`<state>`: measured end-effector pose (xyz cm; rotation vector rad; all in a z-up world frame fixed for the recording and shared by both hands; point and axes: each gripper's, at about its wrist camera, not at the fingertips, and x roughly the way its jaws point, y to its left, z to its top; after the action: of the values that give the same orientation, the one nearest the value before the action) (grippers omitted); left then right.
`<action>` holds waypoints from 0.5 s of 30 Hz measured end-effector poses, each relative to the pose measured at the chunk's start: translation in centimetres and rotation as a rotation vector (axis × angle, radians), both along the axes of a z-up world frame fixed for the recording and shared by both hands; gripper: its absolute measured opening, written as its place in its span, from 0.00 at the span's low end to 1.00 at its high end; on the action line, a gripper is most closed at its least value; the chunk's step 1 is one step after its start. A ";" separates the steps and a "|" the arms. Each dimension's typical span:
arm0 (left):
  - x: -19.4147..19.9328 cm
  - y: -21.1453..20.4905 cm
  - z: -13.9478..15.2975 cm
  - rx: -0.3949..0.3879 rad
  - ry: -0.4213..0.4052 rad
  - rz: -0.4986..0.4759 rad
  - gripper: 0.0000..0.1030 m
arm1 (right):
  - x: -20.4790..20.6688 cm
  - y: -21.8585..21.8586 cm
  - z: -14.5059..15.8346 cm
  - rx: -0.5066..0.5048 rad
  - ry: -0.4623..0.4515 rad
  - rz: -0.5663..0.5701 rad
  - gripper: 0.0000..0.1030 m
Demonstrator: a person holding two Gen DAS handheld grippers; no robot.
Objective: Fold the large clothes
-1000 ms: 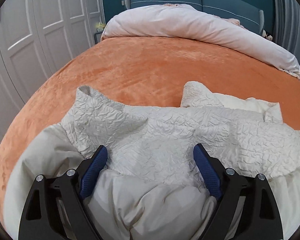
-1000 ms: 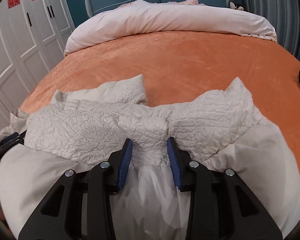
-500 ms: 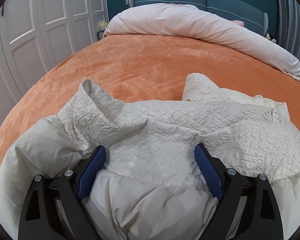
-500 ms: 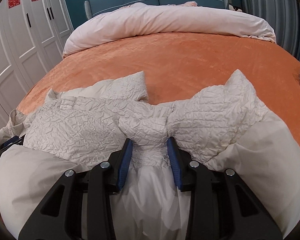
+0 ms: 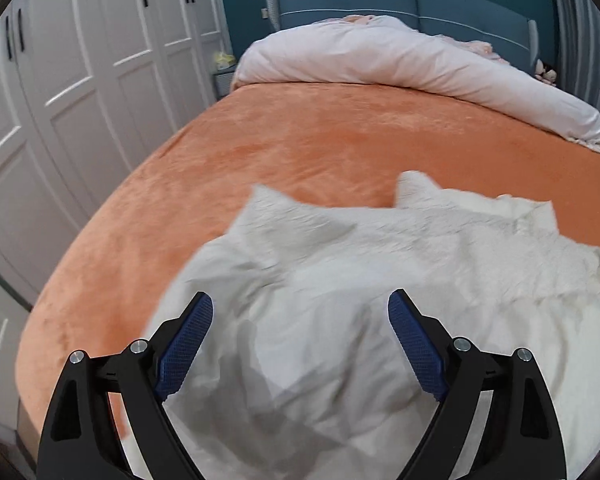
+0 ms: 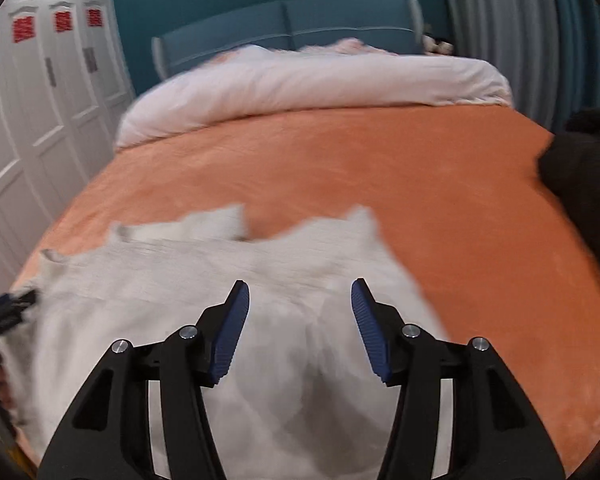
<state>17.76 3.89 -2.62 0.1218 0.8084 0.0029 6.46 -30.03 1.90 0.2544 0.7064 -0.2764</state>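
The left gripper (image 5: 300, 312), a black two-finger tong with blue ribbed pads, stands spread wide; its pads press on nothing, and the cream-white crinkled fabric garment (image 5: 380, 280) lies below and between the fingers. The right gripper (image 6: 300, 300), of the same build, has just been opening its jaws; they now stand released, with the garment (image 6: 259, 280) seen between the fingers but clear of both pads.

The garment lies on the near part of the orange plush bedspread (image 5: 320, 140), directly ahead of both tongs. Its texture is wrinkled, with a smoother pale layer nearest the fingers and two pointed corners rising at the far edge. Motion blur hides finer detail.

Beyond the garment, at the far end of the bedspread, lies a rolled pale pink duvet (image 5: 400, 56) against a blue upholstered headboard (image 5: 380, 0).

Red square labels (image 6: 63, 20) sit on the white panelled wardrobe doors (image 6: 39, 100) to the left of the right gripper; their writing cannot be read.

Only the right wrist view shows a dark object (image 6: 580, 160) at the right edge of the bedspread, and the tip of the left gripper at the garment's left edge.
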 end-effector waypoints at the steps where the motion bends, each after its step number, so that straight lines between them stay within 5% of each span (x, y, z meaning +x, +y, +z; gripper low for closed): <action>1: 0.1 0.7 -0.3 0.008 0.009 0.018 0.85 | 0.0 -0.8 -0.6 0.002 0.017 -0.026 0.50; 10: 0.4 3.5 -5.2 -0.060 -0.027 0.057 0.95 | -0.6 -7.1 -8.0 0.283 0.036 -0.163 0.70; 15: 0.8 3.7 -6.4 -0.090 -0.028 0.060 0.95 | -0.3 -6.3 -8.3 0.214 0.038 -0.167 0.71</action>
<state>18.54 7.63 -8.99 0.0127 0.7826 0.0250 6.12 -36.32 -6.41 0.5147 0.7546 -0.3662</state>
